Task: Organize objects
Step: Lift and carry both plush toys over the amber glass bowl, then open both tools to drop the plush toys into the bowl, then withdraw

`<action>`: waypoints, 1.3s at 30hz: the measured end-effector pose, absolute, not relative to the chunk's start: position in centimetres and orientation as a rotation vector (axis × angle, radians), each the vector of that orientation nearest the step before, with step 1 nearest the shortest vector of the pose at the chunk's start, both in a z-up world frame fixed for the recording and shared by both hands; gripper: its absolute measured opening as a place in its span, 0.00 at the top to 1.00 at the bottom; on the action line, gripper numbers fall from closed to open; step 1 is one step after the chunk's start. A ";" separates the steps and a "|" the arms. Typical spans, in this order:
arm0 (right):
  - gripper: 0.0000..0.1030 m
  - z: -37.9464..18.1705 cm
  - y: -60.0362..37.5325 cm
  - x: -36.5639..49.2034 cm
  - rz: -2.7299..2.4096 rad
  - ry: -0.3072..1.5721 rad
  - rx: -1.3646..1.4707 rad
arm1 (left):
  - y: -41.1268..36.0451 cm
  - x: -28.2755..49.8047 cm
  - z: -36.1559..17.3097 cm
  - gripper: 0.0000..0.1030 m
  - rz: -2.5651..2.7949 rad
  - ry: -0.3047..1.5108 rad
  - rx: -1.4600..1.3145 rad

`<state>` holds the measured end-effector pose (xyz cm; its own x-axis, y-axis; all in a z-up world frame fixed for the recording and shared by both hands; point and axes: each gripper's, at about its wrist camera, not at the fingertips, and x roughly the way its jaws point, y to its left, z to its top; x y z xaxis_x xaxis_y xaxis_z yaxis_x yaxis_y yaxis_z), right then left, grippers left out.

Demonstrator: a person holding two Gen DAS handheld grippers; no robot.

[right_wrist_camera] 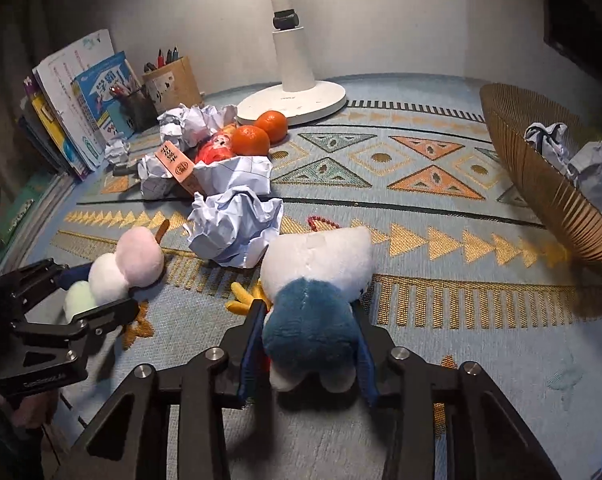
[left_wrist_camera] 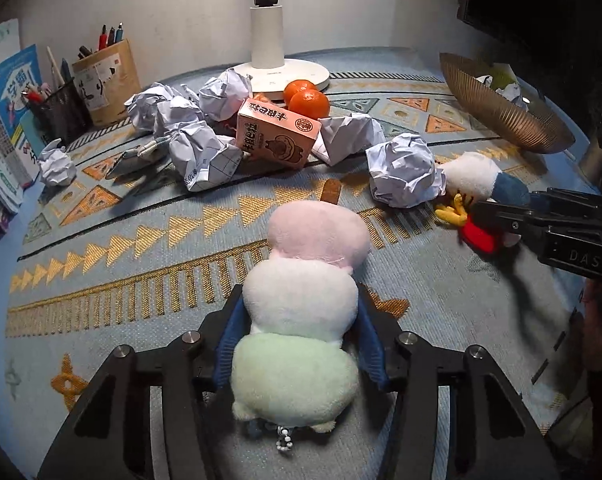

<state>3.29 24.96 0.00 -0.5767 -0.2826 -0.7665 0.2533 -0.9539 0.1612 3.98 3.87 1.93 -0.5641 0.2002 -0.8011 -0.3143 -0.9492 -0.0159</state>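
Left hand-held gripper point(left_wrist_camera: 301, 320) clamped on the pastel dango plush point(left_wrist_camera: 301, 304), pads squeezing its white middle, down on the patterned tabletop point(left_wrist_camera: 121, 272). Right hand-held gripper point(right_wrist_camera: 313, 328) clenched tight on the blue-and-white bird plush point(right_wrist_camera: 317, 300), just beside a crumpled paper ball point(right_wrist_camera: 237, 228); ribbed brown bowl point(right_wrist_camera: 549, 196) well off right

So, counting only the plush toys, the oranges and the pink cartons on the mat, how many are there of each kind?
Plush toys: 2, pastel plush and blue-white plush
Oranges: 2, front orange and back orange
Pink carton: 1
Total: 5
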 end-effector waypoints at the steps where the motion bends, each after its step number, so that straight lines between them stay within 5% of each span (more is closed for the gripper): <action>1: 0.66 0.2 25.3 3.6 -2.563 -0.063 1.236 | 3.9 4.1 2.1 0.53 2.542 0.164 -1.266; 7: 0.66 2.8 28.0 5.7 -2.620 -0.205 1.151 | 5.5 5.3 4.8 0.54 2.559 0.102 -1.158; 22: 0.66 19.5 41.3 10.1 -3.043 -0.460 0.579 | 19.1 3.5 18.7 0.54 2.528 -0.019 -0.707; 35: 0.66 11.4 49.5 0.9 -3.096 -0.709 0.909 | 30.9 -6.8 10.6 0.53 2.304 -0.172 -0.988; 38: 0.64 9.8 50.2 0.5 -3.082 -0.749 0.972 | 31.9 -6.7 9.8 0.41 2.329 -0.121 -0.976; 39: 0.63 9.4 50.5 0.3 -3.071 -0.767 0.991 | 32.0 -6.7 9.5 0.24 2.327 -0.111 -0.986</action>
<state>0.29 50.49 9.45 -0.8074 0.0247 -0.5895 -0.2988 -0.8786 0.3724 -6.72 31.99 9.53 -0.5422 0.5598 -0.6267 -0.4977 -0.8148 -0.2973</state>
